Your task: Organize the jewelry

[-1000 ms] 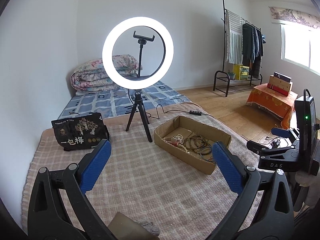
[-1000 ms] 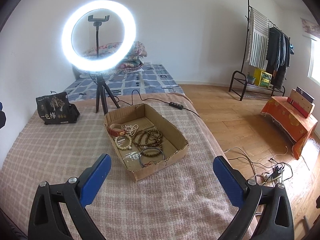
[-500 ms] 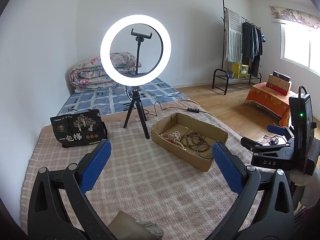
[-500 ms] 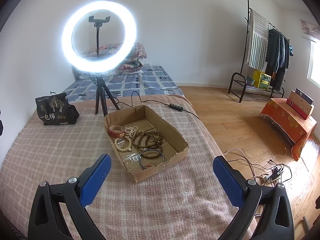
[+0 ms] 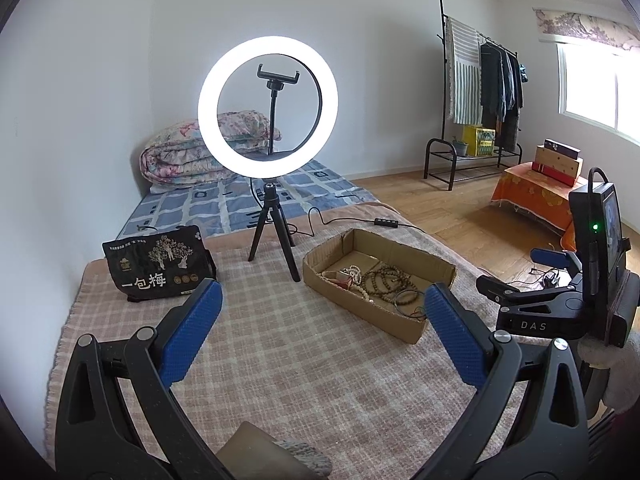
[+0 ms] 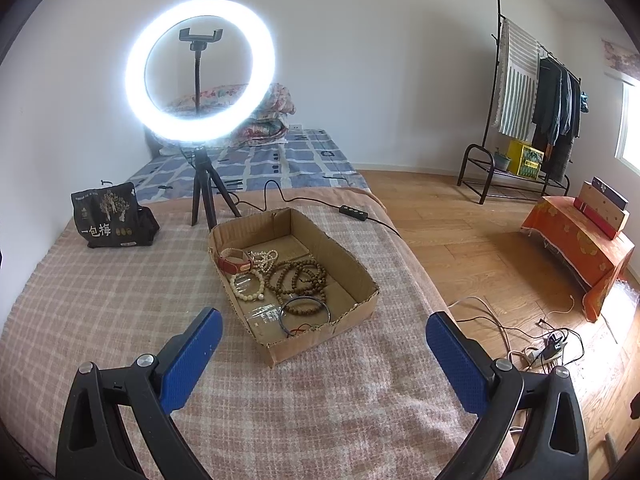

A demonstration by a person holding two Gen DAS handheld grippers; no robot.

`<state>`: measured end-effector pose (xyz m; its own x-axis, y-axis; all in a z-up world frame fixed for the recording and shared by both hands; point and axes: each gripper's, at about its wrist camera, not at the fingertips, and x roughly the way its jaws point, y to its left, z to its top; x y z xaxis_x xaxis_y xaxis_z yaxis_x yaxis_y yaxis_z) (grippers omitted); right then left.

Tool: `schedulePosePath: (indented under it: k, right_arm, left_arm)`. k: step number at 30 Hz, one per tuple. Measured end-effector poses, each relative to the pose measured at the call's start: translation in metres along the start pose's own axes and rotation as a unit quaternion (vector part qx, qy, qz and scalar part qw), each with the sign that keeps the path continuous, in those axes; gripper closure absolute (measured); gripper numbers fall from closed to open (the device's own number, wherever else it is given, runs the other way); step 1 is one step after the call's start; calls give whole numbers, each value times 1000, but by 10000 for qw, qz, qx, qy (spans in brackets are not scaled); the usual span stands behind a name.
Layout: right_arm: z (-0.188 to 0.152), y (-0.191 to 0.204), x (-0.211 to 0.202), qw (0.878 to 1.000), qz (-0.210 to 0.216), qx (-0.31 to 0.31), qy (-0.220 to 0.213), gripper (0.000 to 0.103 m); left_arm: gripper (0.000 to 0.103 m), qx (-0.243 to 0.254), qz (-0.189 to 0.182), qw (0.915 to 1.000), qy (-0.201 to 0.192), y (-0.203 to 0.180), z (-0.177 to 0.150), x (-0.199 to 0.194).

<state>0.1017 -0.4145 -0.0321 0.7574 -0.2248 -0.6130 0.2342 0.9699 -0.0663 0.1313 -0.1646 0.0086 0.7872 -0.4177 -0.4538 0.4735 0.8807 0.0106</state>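
- Your right hand-held gripper (image 6: 324,342) hangs wide open with nothing between its blue pads (image 6: 192,354), above the checked blanket (image 6: 100,300) and just short of the near corner of the cardboard tray (image 6: 362,280).
- Your left hand-held gripper (image 5: 322,322) is spread just as wide and is empty too, with the tray ahead and to its right.
- Over the last second both views have barely shifted: the left one has drifted back a touch so the tray sits slightly further off, while the right one has held its line on the tray. Nothing in the tray has moved.
- All the jewelry lies in that tray: a red-brown strap (image 6: 234,263) at the far left, white pearl strands (image 6: 266,258) beside it, a cream bead bracelet (image 6: 248,288), coiled brown wooden beads (image 6: 298,278) in the middle, and a dark bangle (image 6: 304,314) near the front wall, overlapping a smaller bead loop.
- The pieces touch and overlap in one heap, which would fit either jewelry gathered into the tray or a pile waiting to be sorted; the pictures do not settle which.
- Outward again stand the lit ring light (image 6: 200,66) on its tripod and a black printed bag (image 6: 108,216).
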Motion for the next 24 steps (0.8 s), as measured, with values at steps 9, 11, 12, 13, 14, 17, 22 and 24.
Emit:
schedulePosePath:
  k: [9,11,12,13,14,17,22,24]
  right_arm:
    - [-1,0,1,10000,3,11,8,0]
    - [0,-1,1,10000,3,3,1,0]
    - [-1,-1,1,10000,7,2,4,0]
    - [-1,0,1,10000,11,-3,7,0]
    - [-1,0,1,10000,12,-12,10,0]
    - [-2,1,2,10000,16,-29,21,0]
    - [-1,1,2,10000,15,-26,27,0]
    - [-1,1,2,10000,14,-32,28,0]
  left_arm:
    - [0,24,-3,10000,7,-1,0,-1]
    - [0,37,12,10000,5,-1,0,-1]
    - [0,40,15,10000,7,-1,0,-1]
    - [0,40,14,10000,6,-1,0,-1]
    - [0,44,14,10000,4,-1,0,-1]
    - [0,53,33,10000,10,-1,-1,-1]
    - [0,71,72,9999,11,0,-1,-2]
    - [0,71,79,9999,17,0,-2,-2]
